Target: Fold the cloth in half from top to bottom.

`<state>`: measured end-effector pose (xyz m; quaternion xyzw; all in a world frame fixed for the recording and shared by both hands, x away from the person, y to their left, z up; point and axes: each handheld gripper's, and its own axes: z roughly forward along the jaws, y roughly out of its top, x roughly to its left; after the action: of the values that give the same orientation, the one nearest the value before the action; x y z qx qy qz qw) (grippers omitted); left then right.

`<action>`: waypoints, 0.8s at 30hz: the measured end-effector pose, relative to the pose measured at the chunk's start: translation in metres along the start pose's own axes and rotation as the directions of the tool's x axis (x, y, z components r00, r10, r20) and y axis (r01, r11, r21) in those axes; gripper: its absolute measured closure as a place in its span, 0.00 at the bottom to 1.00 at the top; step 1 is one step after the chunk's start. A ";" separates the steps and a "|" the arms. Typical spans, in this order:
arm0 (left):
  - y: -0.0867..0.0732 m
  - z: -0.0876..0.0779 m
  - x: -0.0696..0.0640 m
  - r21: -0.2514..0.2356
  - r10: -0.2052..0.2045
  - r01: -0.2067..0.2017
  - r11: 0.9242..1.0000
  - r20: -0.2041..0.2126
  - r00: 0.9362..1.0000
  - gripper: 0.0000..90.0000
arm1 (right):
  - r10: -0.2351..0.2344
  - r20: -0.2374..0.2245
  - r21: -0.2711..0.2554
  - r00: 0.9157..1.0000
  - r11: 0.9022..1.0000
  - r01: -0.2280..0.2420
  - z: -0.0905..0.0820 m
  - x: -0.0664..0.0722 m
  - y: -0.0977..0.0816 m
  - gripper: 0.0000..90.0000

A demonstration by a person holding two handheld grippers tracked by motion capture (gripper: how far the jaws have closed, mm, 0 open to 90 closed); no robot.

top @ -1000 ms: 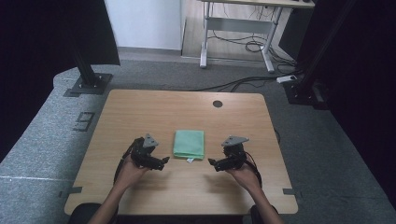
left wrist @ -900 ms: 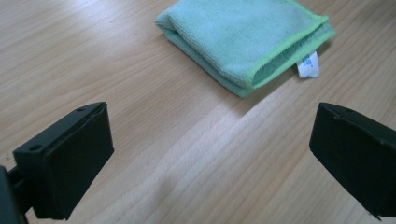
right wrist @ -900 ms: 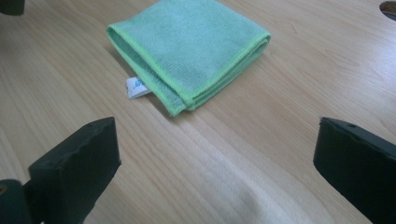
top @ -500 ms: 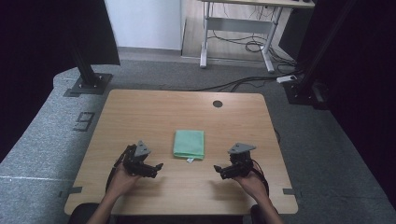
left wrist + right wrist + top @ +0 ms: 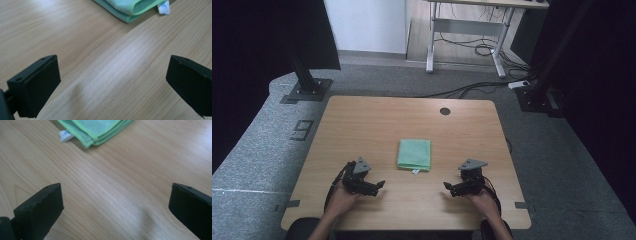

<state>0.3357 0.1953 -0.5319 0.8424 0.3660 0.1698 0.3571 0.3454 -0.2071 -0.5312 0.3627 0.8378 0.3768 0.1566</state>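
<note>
A folded green cloth (image 5: 414,154) with a small white tag lies flat in the middle of the wooden table (image 5: 377,120). My left gripper (image 5: 379,185) rests near the front edge, left of the cloth and apart from it, jaws wide open over bare wood. My right gripper (image 5: 447,186) sits to the right of the cloth, also open and holding nothing. In the left gripper view the cloth (image 5: 130,7) lies at the top edge, beyond the gripper (image 5: 112,82). In the right gripper view the cloth (image 5: 97,128) and its tag lie at the top left, beyond the gripper (image 5: 115,207).
A round cable hole (image 5: 445,111) sits near the table's far edge. Black stand bases (image 5: 307,90) flank the table on the grey floor. A white desk frame (image 5: 467,45) and cables lie beyond.
Both grippers have drawn back from beside the cloth toward the table's front edge and slightly outward. The cloth has stayed in place.
</note>
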 end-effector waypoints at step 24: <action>-0.010 0.014 0.007 0.096 -0.046 0.047 0.994 -0.005 0.999 0.00 | -0.001 0.009 0.044 1.000 0.999 0.000 0.019 0.003 -0.017 0.00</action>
<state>0.3432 0.1982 -0.5490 0.8496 0.3937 0.1448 0.3196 0.3453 -0.2026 -0.5568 0.3676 0.8452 0.3566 0.1526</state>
